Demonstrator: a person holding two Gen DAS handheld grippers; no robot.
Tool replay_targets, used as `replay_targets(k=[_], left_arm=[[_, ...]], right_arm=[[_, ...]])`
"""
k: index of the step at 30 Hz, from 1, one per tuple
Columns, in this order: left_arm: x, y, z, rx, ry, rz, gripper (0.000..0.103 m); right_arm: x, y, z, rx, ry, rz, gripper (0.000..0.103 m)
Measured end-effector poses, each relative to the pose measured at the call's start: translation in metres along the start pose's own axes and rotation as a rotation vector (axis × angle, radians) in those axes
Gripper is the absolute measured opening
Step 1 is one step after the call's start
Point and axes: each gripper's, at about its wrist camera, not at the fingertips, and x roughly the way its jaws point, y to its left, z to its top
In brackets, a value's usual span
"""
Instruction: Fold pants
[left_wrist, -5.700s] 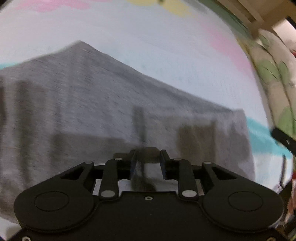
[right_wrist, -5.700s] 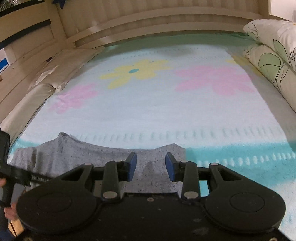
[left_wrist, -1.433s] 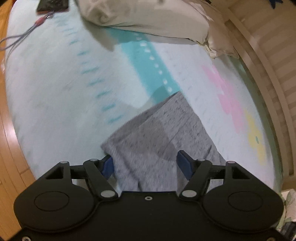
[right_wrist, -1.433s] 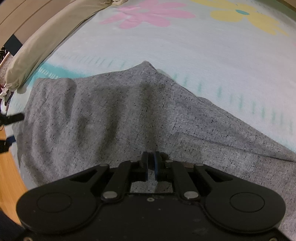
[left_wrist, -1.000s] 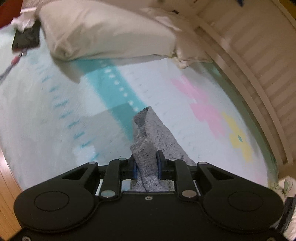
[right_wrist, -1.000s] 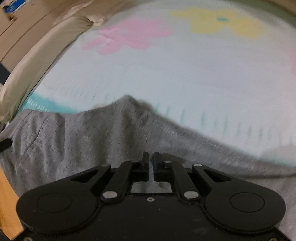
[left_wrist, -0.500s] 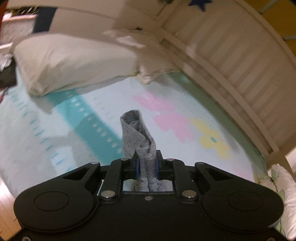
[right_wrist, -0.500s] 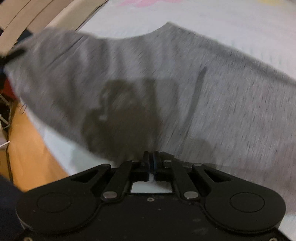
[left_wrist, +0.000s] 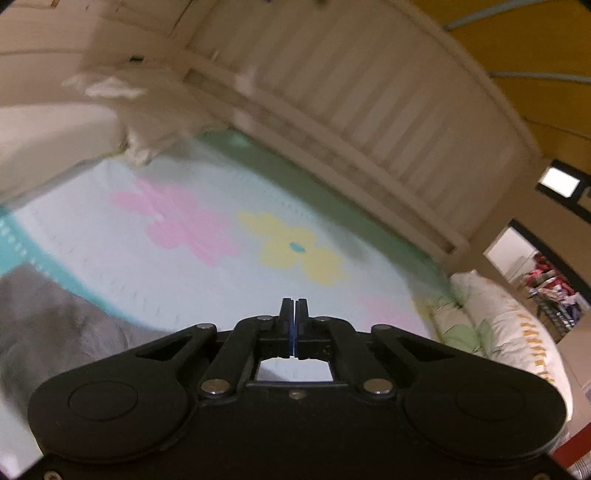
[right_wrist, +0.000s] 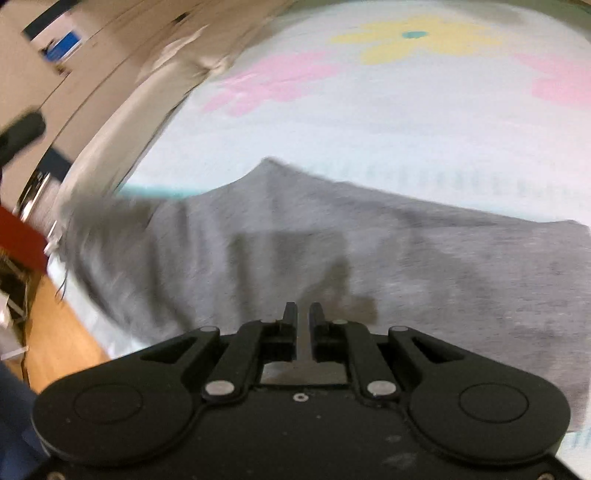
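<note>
I see the grey pants (right_wrist: 332, 258) lying along the near edge of the bed (left_wrist: 184, 266). My left gripper (left_wrist: 294, 314) is pressed together, empty; my right gripper (right_wrist: 303, 317) has a narrow gap above the cloth.

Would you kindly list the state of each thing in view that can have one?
Left gripper: shut, nothing between its fingers.
Right gripper: slightly open, empty, above the cloth.
Grey pants: lying spread on the blanket, wrinkled.
Flowered blanket: spread flat over the bed.
</note>
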Motion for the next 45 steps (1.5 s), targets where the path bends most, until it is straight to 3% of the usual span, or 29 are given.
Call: replay_targets(k=[3, 6, 9, 12, 14, 17, 22, 24, 28, 34, 40, 42, 43, 44, 45], left_arm=[[0.009, 0.029, 0.007, -0.055, 0.04, 0.084, 0.004], [0.001, 0.076, 0.015, -0.132, 0.031, 0.189, 0.005], [-0.019, 0.139, 0.014, -0.307, 0.011, 0.302, 0.016], [-0.04, 0.196, -0.003, -0.535, 0.012, 0.34, 0.024], [-0.052, 0.221, -0.017, -0.592, 0.026, 0.383, 0.026], [-0.063, 0.238, -0.031, -0.593, 0.045, 0.457, 0.026], [-0.055, 0.249, -0.049, -0.644, 0.085, 0.455, 0.04], [-0.05, 0.249, -0.056, -0.68, 0.109, 0.452, 0.04], [-0.036, 0.241, -0.062, -0.662, 0.139, 0.47, 0.052], [-0.036, 0.248, -0.065, -0.7, 0.115, 0.456, 0.062], [-0.017, 0.25, -0.045, -0.578, 0.044, 0.479, 0.066], [-0.01, 0.247, -0.042, -0.554, 0.053, 0.477, 0.065], [-0.008, 0.243, -0.041, -0.534, 0.056, 0.464, 0.056], [-0.007, 0.24, -0.039, -0.514, 0.061, 0.459, 0.036], [-0.007, 0.234, -0.037, -0.486, 0.064, 0.464, 0.03]], right_arm=[[0.001, 0.0, 0.007, -0.031, 0.004, -0.018, 0.012], [0.012, 0.011, 0.008, -0.091, 0.02, -0.019, 0.017], [0.027, 0.022, 0.014, -0.135, 0.047, -0.01, 0.018], [0.05, 0.038, 0.031, -0.163, 0.066, 0.016, 0.018], [0.058, 0.048, 0.038, -0.182, 0.07, 0.033, 0.018], [0.069, 0.07, 0.049, -0.21, 0.061, 0.066, 0.018], [0.073, 0.091, 0.057, -0.243, 0.054, 0.1, 0.018], [0.073, 0.091, 0.056, -0.257, 0.061, 0.099, 0.018], [0.076, 0.088, 0.051, -0.262, 0.081, 0.082, 0.018], [0.078, 0.08, 0.051, -0.229, 0.089, 0.065, 0.018], [0.079, 0.079, 0.052, -0.214, 0.087, 0.068, 0.018], [0.077, 0.076, 0.051, -0.209, 0.087, 0.065, 0.018], [0.075, 0.074, 0.05, -0.208, 0.085, 0.061, 0.018], [0.072, 0.072, 0.049, -0.206, 0.083, 0.057, 0.018], [0.069, 0.069, 0.048, -0.203, 0.08, 0.053, 0.018]])
